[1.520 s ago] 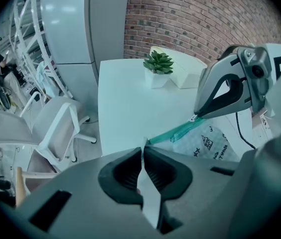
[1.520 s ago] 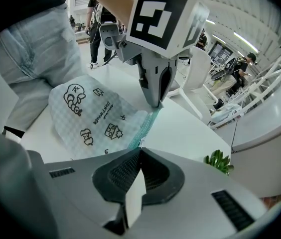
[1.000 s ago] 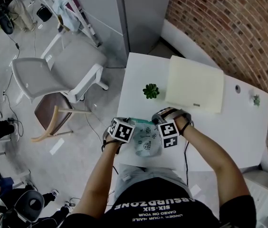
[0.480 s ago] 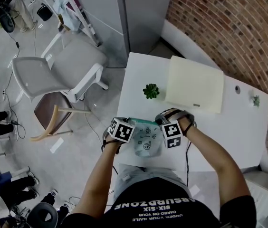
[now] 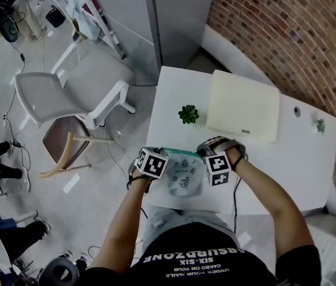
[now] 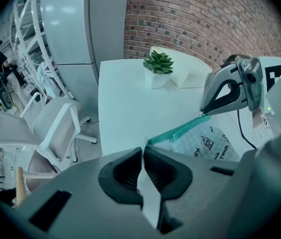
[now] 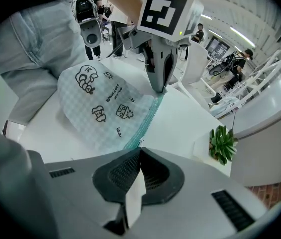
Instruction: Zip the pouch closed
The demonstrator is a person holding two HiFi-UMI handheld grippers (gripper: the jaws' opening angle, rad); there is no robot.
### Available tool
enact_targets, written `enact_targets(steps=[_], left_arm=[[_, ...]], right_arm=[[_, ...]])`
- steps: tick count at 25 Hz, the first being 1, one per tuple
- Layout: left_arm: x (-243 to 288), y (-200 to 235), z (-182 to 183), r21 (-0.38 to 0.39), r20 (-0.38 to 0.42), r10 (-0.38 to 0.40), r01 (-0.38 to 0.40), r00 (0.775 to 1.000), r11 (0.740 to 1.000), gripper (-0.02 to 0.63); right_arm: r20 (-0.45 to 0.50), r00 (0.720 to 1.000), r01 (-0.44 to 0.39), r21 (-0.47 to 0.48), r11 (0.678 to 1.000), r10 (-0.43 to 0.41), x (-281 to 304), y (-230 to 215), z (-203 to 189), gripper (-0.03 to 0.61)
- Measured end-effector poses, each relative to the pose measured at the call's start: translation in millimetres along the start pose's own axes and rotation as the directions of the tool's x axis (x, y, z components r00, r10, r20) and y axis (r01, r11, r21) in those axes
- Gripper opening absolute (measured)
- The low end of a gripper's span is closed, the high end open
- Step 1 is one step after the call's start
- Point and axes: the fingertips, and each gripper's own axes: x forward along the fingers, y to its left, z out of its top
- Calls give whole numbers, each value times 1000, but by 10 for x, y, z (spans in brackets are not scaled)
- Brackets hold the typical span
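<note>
On white table [image 5: 171, 94] near edge: checked pouch [image 5: 183, 180] lying flat between grippers. Left gripper [image 6: 144, 148] jaws clamped on one end of teal zipper [image 6: 180, 131]; right gripper [image 7: 140, 151] jaws pinched on opposite end.

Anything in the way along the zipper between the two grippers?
Nothing visible. The left gripper and right gripper each pinch one end of the pouch; the teal zipper between them is bare. The plant stands apart, farther back on the table.

Left gripper [image 6: 143, 148] and right gripper [image 7: 140, 151] point steeply down, jaws clamped.
</note>
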Motion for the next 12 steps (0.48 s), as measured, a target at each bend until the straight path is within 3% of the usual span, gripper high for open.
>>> enact_targets(steps=[12], left_arm=[[6, 1, -5, -4, 4, 0, 0, 1000, 1000, 21]], right_arm=[[-52, 998, 29, -1, 1000, -29, -7, 35, -144, 0]])
